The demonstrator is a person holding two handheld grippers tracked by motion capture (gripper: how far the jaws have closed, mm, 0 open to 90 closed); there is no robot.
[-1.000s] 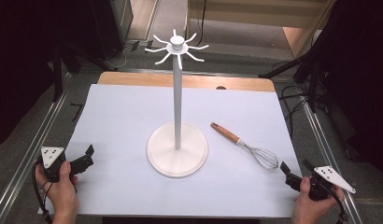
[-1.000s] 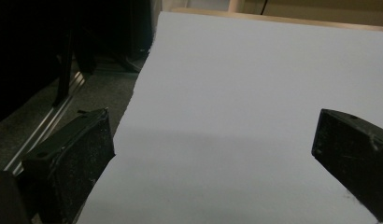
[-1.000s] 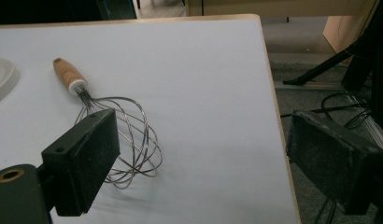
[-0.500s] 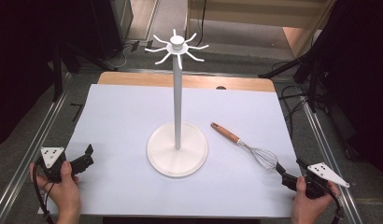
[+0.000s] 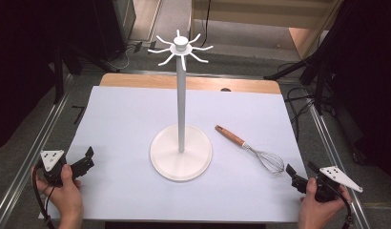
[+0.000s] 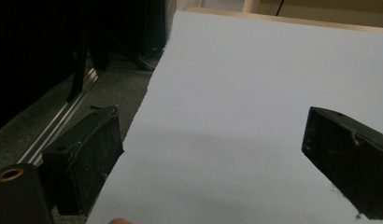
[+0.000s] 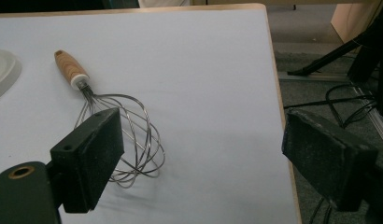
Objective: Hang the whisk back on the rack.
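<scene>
Whisk [image 5: 253, 149] lies untouched right of centre in the high view, beside the hook stand [image 5: 181, 114], nothing hung yet. My right gripper [image 5: 298, 179] sits at lower right, jaws wide, empty; my left gripper [image 5: 85, 161], lower left, likewise. Stand's hooks are cut off in both gripper views.

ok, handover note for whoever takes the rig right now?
Left gripper: open, holding nothing, over the table's near-left edge.
Right gripper: open, holding nothing, just short of the whisk.
Whisk lies flat on the white table cover, wooden handle toward the hook stand, wire end toward the right gripper.
Done: nothing grasped.
Left: probably pick up the whisk and hang it on a hook.
</scene>
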